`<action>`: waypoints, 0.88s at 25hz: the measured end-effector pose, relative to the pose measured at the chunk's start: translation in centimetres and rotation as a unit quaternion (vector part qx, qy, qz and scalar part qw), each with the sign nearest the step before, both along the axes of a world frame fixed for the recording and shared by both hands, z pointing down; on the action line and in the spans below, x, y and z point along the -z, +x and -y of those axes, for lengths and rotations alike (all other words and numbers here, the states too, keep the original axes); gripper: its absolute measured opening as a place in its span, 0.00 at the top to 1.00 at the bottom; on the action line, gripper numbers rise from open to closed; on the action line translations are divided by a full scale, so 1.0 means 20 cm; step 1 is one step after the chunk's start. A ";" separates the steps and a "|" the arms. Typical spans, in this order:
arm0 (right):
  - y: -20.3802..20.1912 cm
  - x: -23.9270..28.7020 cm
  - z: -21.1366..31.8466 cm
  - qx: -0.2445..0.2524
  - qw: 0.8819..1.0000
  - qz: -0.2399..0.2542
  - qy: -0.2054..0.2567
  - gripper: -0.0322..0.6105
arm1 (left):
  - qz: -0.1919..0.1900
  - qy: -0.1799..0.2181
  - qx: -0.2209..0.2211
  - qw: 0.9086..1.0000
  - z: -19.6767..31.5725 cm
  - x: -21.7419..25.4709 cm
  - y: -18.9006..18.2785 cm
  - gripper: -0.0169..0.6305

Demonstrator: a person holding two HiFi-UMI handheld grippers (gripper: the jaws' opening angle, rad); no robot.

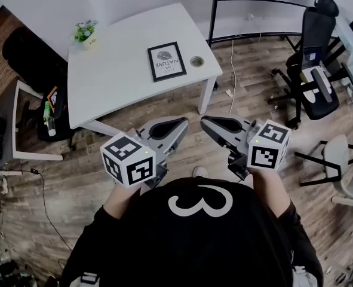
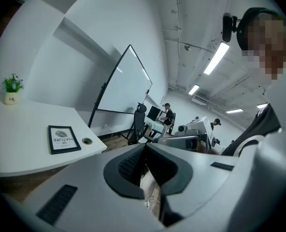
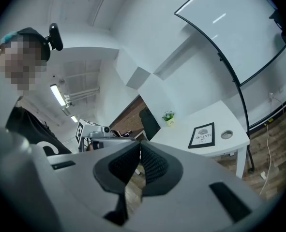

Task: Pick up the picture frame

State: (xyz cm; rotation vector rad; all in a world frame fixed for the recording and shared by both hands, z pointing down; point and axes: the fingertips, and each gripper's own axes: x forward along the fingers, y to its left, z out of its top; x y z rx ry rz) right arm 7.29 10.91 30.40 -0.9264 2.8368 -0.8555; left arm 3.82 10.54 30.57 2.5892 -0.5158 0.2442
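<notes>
A black picture frame (image 1: 166, 61) with a white print lies flat on the white table (image 1: 122, 70), near its right end. It also shows in the left gripper view as the frame (image 2: 64, 139) and in the right gripper view as the frame (image 3: 203, 135). My left gripper (image 1: 181, 125) and right gripper (image 1: 207, 124) are held side by side over the wooden floor, short of the table's near edge. Both are shut with nothing between the jaws, their tips turned toward each other.
A small potted plant (image 1: 85, 32) stands at the table's far left corner, and a round cable hole (image 1: 196, 61) lies right of the frame. A whiteboard stand (image 1: 254, 5) and office chairs (image 1: 310, 70) are to the right, a shelf with clutter (image 1: 27, 121) to the left.
</notes>
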 end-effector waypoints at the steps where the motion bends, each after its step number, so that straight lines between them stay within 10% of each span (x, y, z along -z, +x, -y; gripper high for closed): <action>1: 0.03 0.01 0.01 0.001 1.000 -0.001 0.005 0.91 | 0.000 0.003 0.002 1.000 0.01 0.01 0.02 0.95; 22: 0.11 0.10 0.19 0.035 0.999 0.007 0.032 0.91 | -0.008 0.016 0.060 0.998 0.17 0.10 0.06 0.95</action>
